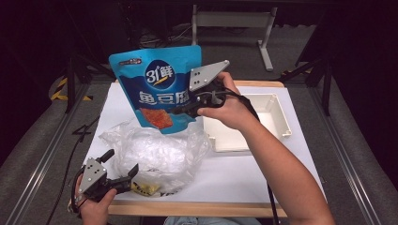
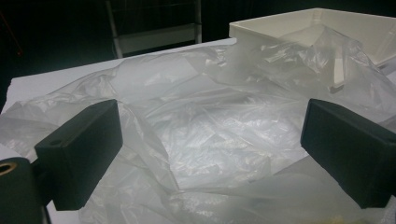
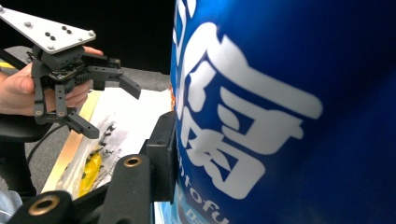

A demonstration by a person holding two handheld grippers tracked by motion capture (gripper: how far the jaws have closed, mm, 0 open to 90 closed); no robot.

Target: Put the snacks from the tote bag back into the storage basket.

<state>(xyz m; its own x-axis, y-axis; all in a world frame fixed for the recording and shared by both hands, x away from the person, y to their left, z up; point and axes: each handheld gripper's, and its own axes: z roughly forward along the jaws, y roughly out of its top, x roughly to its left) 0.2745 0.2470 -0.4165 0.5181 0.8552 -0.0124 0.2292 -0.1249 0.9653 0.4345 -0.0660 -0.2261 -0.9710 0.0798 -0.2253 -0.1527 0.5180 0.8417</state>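
White-covered surface under dark surrounds. Blue pouch upright, aloft over far-left part, pinched in closed jaws of right gripper. Directly below, clear plastic bag. Left gripper at near-left edge, jaws wide apart, nothing gripped. White tray beside, rightward.

Overhead light falls brightly on the white tabletop while the surroundings stay near black, the plastic bag glares softly, and all pictures are slightly soft and blurred.
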